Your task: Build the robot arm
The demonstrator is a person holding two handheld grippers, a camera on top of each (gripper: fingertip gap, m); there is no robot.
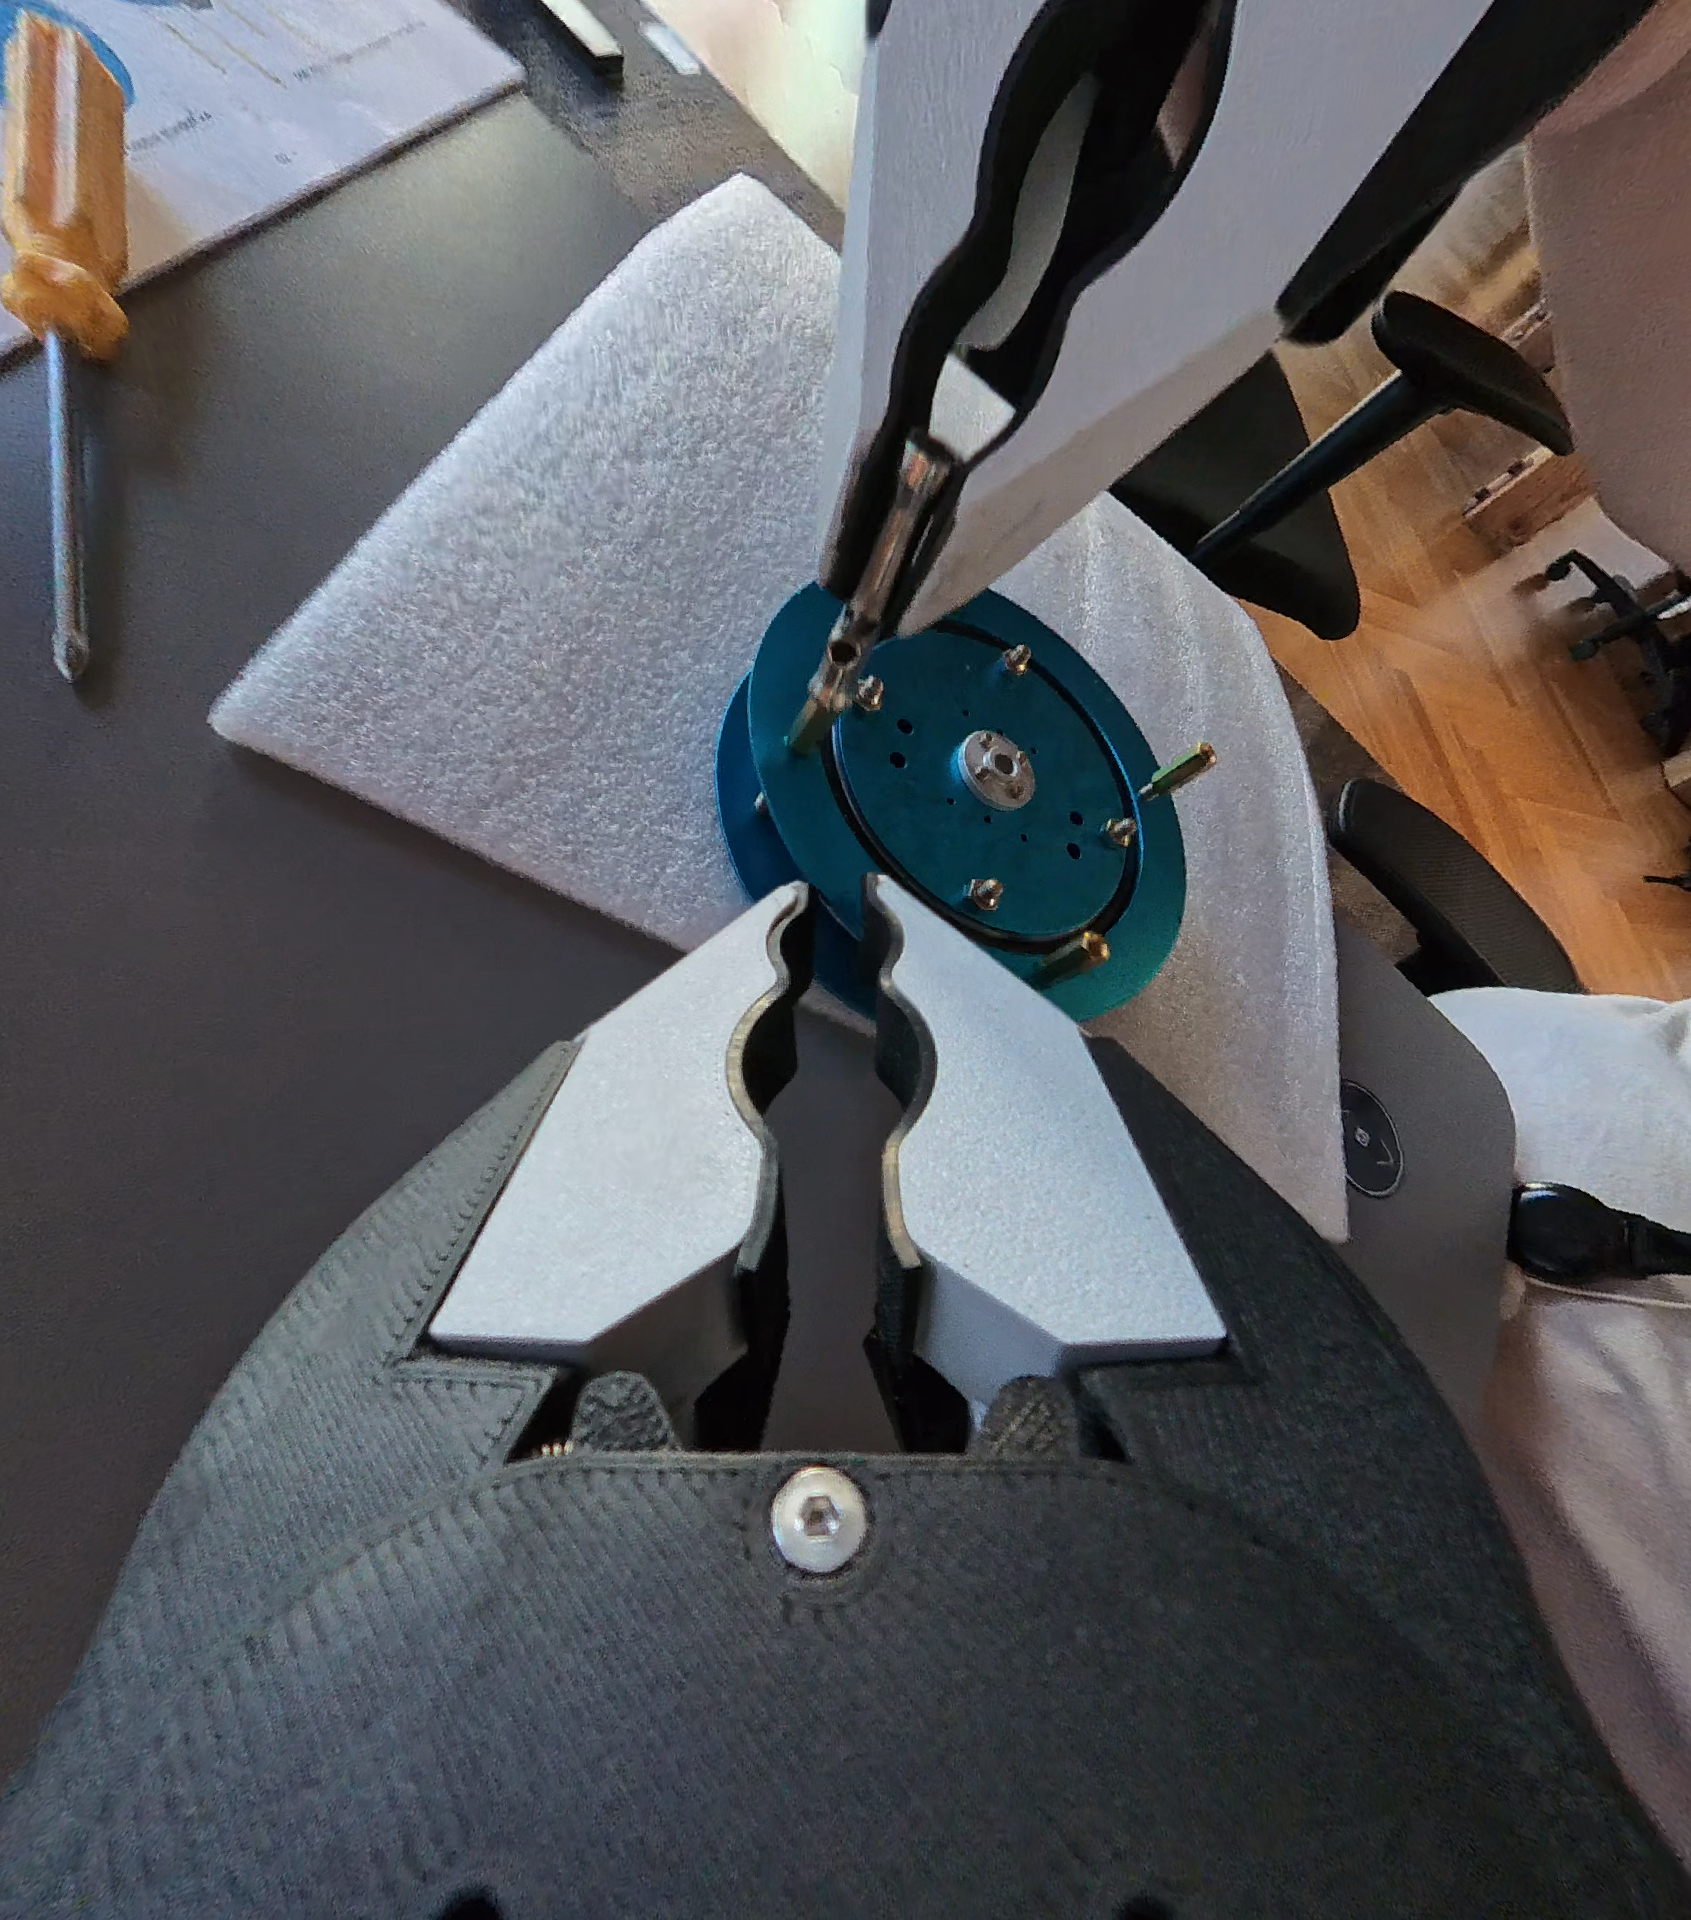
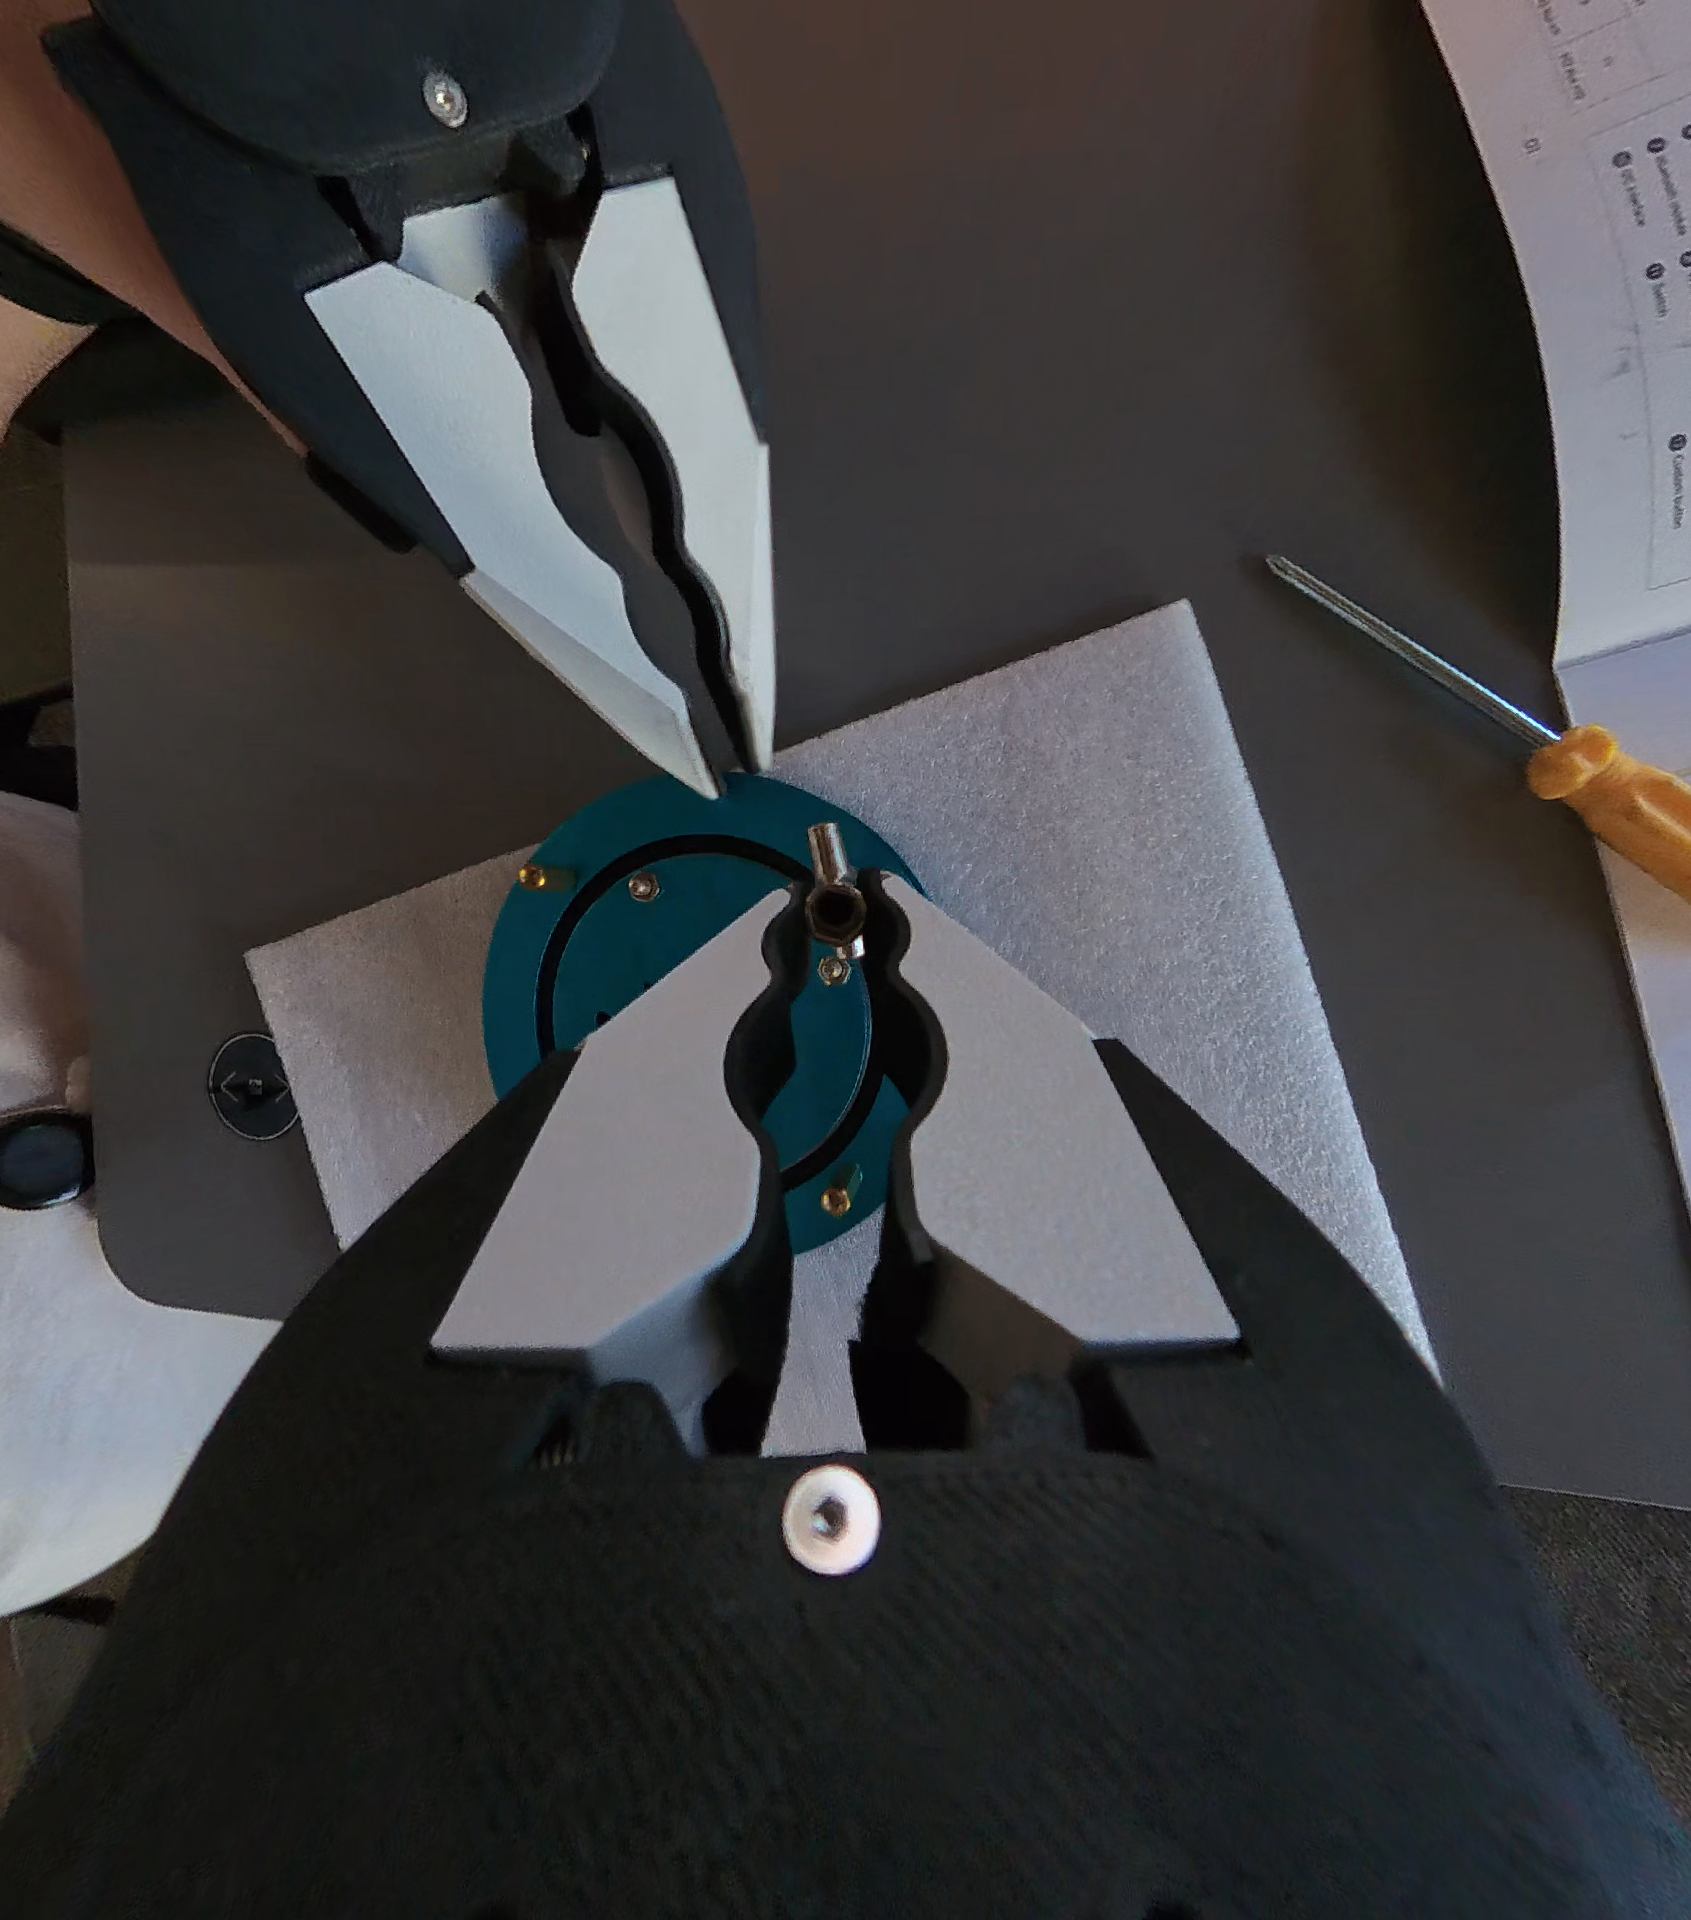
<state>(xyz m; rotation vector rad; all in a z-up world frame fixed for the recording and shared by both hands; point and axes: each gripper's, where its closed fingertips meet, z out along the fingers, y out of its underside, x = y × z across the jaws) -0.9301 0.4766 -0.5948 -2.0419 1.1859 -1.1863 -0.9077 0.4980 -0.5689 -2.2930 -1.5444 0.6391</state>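
Observation:
A blue round disc assembly (image 1: 976,790) with brass standoffs (image 1: 1179,774) lies on a white foam sheet (image 1: 560,582). My left gripper (image 1: 836,894) is shut on the disc's near rim. My right gripper (image 1: 872,603) comes in from above, shut on a small silver socket tool (image 1: 888,540) whose tip sits on a standoff at the disc's left edge. In the right wrist view the right gripper (image 2: 838,888) holds the tool (image 2: 833,914) over the disc (image 2: 612,966), and the left gripper (image 2: 732,779) pinches the far rim.
A yellow-handled screwdriver (image 1: 62,208) (image 2: 1651,821) lies on the dark table, partly on an open booklet (image 1: 280,104) (image 2: 1651,312). The foam (image 2: 1080,831) rests partly on a grey slab with a round sticker (image 2: 145,935). A person in white sits alongside; office chairs (image 1: 1464,374) stand beyond. The gap from one gripper's tips to the other's is roughly 5 cm.

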